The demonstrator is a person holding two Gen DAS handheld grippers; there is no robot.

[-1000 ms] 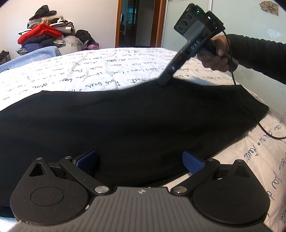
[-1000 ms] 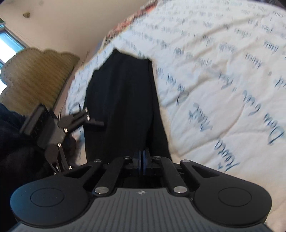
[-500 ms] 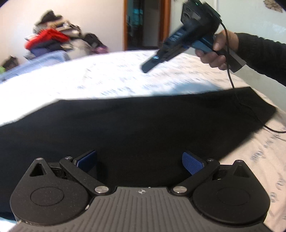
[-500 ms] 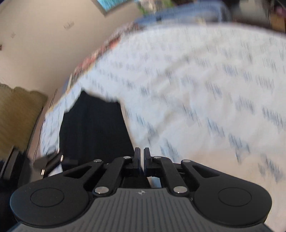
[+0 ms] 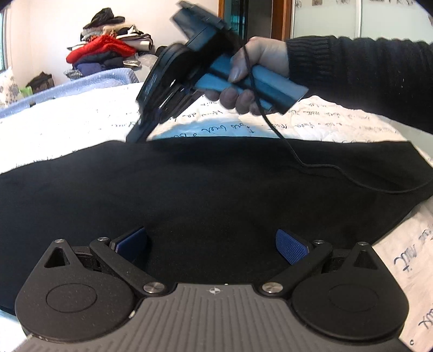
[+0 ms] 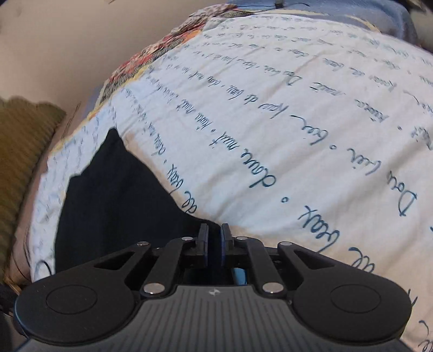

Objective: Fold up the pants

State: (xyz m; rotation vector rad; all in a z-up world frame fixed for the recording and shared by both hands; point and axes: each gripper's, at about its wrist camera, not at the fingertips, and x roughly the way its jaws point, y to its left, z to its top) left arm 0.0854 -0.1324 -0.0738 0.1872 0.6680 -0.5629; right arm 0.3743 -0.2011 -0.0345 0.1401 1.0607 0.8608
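Black pants [image 5: 216, 184] lie flat across the white bed cover [image 5: 67, 127] printed with blue handwriting. My left gripper [image 5: 211, 241] is open wide just over the near part of the pants, nothing between its blue pads [image 5: 291, 245]. A hand in a dark sleeve holds my right gripper [image 5: 134, 139], tips down at the pants' far edge. In the right wrist view the right gripper [image 6: 213, 230] has its jaws opening, a narrow gap between the pads and no cloth visibly pinched. The pants [image 6: 108, 195] stretch away to the left of its tips.
A black cable [image 5: 324, 168] trails from the right gripper over the pants. A pile of clothes [image 5: 105, 51] and a blue blanket [image 5: 94, 81] lie beyond the bed, with a doorway [image 5: 254, 19] behind. An olive headboard [image 6: 21, 149] and a patterned pillow [image 6: 151, 56] border the bed.
My right gripper lifted off the pants' far edge, swept left along it and came down again further left. Its pads have parted slightly. The left gripper shifted a little, still open.
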